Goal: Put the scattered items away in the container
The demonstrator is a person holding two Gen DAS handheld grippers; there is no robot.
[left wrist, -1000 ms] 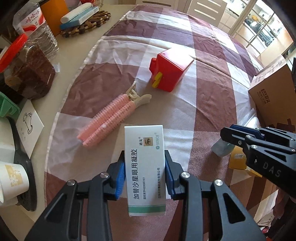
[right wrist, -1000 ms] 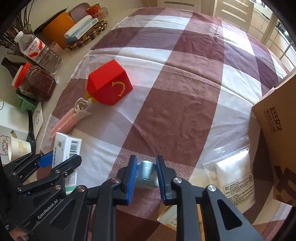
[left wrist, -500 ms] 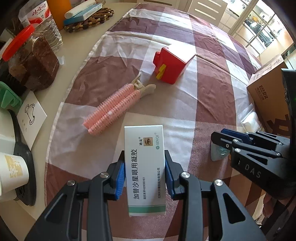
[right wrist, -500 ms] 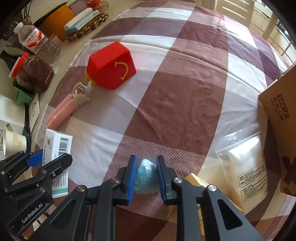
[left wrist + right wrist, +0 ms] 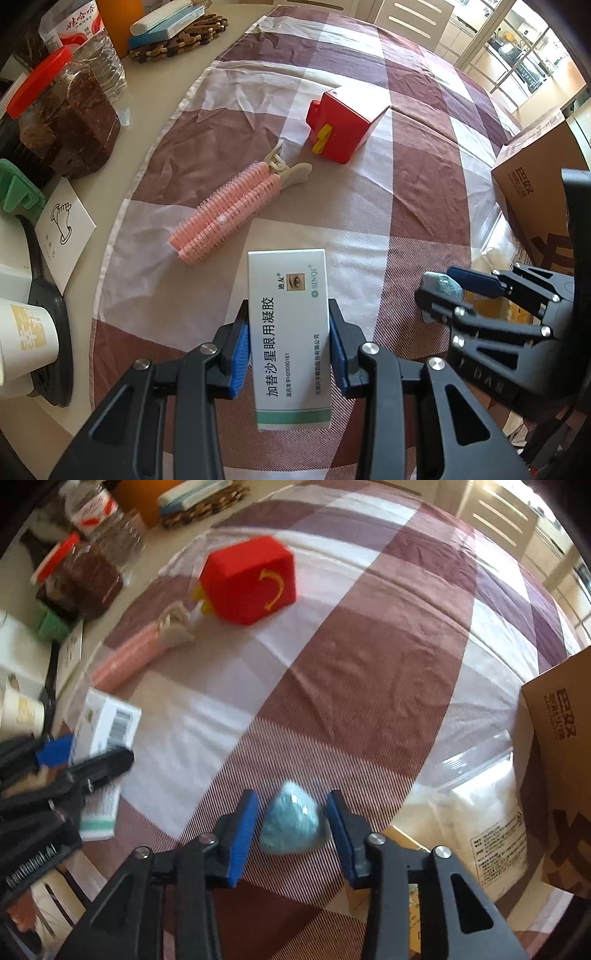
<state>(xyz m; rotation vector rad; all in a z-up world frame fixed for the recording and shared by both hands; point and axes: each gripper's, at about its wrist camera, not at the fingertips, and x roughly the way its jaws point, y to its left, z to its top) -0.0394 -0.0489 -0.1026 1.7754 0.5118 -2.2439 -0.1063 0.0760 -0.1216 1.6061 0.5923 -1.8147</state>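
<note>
My left gripper [image 5: 289,312] is shut on a white medicine box [image 5: 290,343], held upright above the checked tablecloth [image 5: 424,206]. My right gripper [image 5: 292,801] points down, to the right of the left one; its jaws are opening. A small blue-green wrapped lump [image 5: 293,823] sits between the blue pads, with a gap on each side. A red toy box [image 5: 341,125] and a pink hair-roller clip [image 5: 229,214] lie on the cloth further back. The brown cardboard box [image 5: 557,738] stands at the right edge.
A clear zip bag with a white packet [image 5: 487,812] lies beside the cardboard box. Along the left table edge stand a red-lidded jar [image 5: 62,122], a water bottle [image 5: 88,48], a paper cup [image 5: 26,343], a black ladle [image 5: 48,314] and a white card [image 5: 66,229].
The right gripper's pads have parted from the blue-green lump they were squeezing. That gripper shifted slightly over the cloth. The left gripper still holds the medicine box in place.
</note>
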